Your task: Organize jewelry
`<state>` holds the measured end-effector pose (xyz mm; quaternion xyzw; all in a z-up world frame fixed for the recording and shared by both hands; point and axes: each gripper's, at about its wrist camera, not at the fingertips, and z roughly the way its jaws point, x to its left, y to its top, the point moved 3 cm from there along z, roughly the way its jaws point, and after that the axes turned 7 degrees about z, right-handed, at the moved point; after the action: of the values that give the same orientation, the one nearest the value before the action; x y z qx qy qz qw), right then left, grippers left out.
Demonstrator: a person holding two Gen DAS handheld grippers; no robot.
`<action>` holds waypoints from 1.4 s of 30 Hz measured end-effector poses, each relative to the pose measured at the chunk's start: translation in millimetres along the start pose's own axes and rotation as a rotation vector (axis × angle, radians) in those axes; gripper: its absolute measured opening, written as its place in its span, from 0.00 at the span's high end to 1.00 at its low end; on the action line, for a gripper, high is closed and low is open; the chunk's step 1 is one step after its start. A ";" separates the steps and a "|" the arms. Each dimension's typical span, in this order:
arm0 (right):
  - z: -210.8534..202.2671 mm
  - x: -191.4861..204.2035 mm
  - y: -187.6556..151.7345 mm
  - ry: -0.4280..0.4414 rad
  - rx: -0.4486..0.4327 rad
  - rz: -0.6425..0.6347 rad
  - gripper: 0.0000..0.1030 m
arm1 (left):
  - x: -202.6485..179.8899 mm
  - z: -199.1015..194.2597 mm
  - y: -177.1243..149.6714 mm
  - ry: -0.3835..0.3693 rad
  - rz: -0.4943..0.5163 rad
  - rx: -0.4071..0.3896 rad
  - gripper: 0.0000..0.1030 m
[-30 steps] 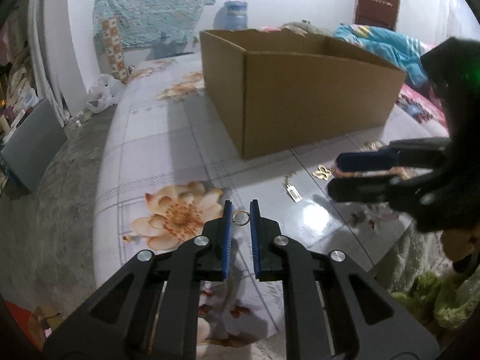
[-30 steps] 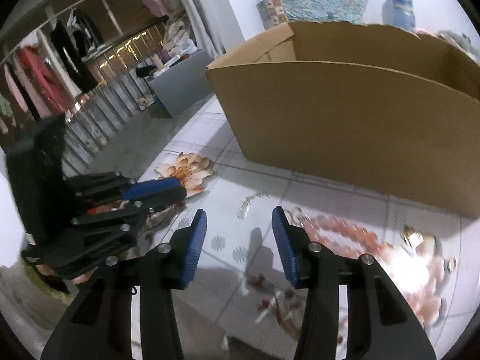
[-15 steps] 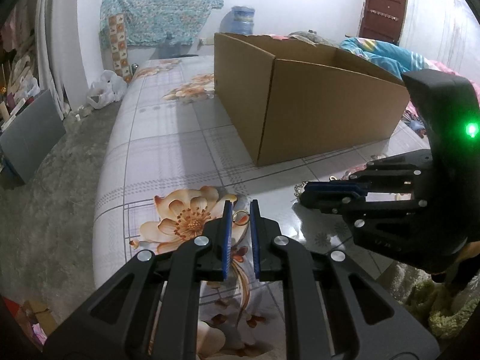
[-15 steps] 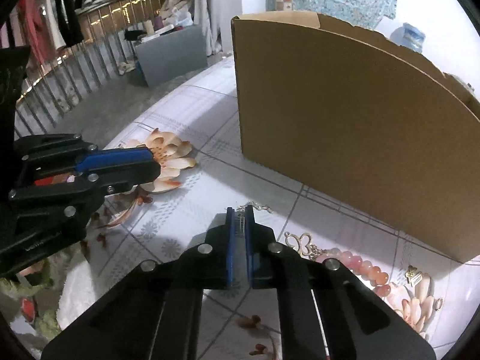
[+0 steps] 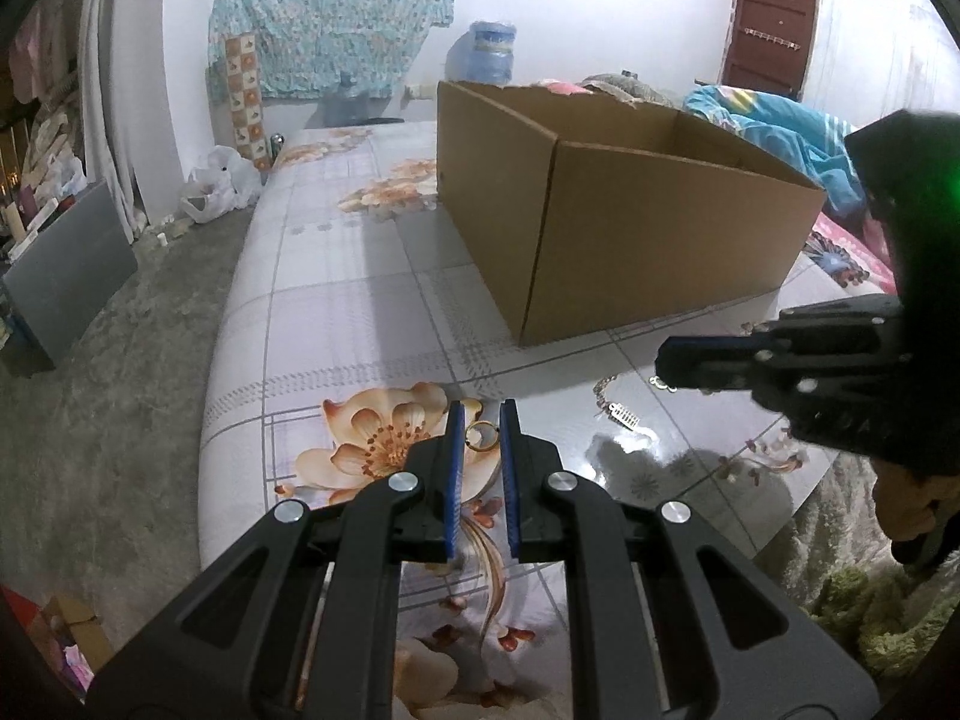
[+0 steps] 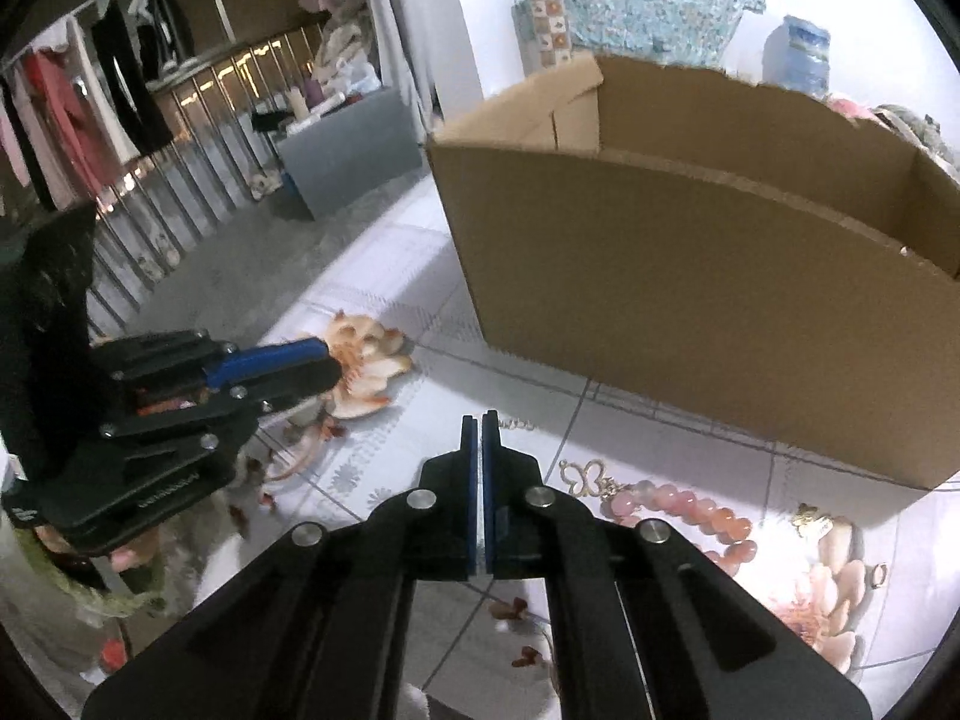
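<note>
Floral tabletop is holding scattered jewelry; left gripper is pinching a tiny, light gold ring by its rim, while right gripper is clamping fully closed on a thin, limp chain.

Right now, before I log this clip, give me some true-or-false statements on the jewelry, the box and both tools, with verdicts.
1. The left tool holds a gold ring between its pads. True.
2. The right tool stands wide open. False: it is shut, its pads together.
3. The cardboard box is closed with its flaps down. False: its top is open.
4. A pink bead bracelet lies on the floral tabletop, outside the box. True.
5. The gold butterfly charm lies inside the box. False: it lies on the tabletop.
</note>
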<state>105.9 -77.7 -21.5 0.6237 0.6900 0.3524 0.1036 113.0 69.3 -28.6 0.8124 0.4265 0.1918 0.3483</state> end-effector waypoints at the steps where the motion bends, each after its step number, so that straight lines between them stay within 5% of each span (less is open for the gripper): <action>1: -3.8 -0.7 0.9 0.004 -0.009 0.000 0.98 | -0.1 -1.4 0.6 0.001 0.002 -0.002 0.90; 5: 0.9 1.0 2.0 0.026 0.015 0.006 0.96 | -1.9 -4.2 1.5 0.010 0.008 -0.004 0.90; 9: 18.5 8.5 0.1 -0.003 0.040 -0.041 0.78 | -2.2 -4.0 2.0 0.011 0.008 0.000 0.90; 16: 45.7 12.5 -5.4 -0.072 0.071 -0.116 0.78 | 0.2 -1.2 -0.1 0.006 0.002 0.008 0.90; 19: 46.6 17.7 -5.1 -0.095 0.077 -0.162 0.96 | 2.5 2.0 -0.9 0.001 -0.003 0.010 0.90; 29: 26.2 -9.4 7.3 0.097 0.080 0.085 0.99 | 9.4 -1.5 -1.8 0.007 -0.015 -0.007 0.90; 42: -36.6 -12.9 43.2 0.218 -0.063 0.145 0.99 | 2.8 -32.9 19.3 0.010 0.007 -0.087 0.90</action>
<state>121.2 -104.0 28.0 0.6265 0.6388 0.4461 0.0220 105.3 77.3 8.0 0.7969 0.4166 0.2157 0.3805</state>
